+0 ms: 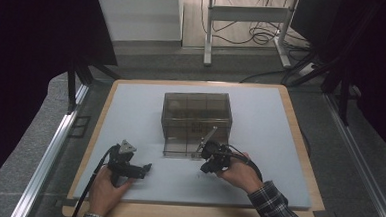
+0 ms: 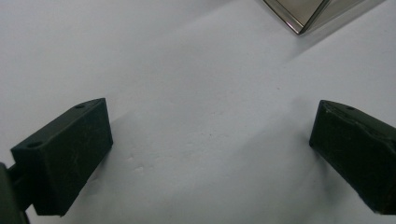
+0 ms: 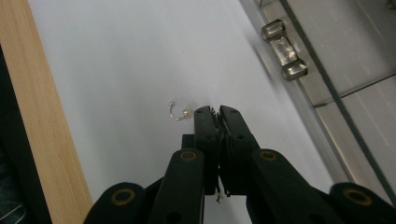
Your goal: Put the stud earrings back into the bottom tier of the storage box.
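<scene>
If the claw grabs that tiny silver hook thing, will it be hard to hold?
Probably. The hook looks like thin, shiny metal lying flat on the white mat, so it may slip out or skid when nudged. Being so small, it is likely very light. The right claw is shut just beside it, with nothing visibly pinched, so it seems easy to miss.

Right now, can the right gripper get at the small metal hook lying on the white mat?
Probably yes: the small metal hook lies uncovered beside the tips of the right gripper, but its jaws are shut and must open first.
</scene>
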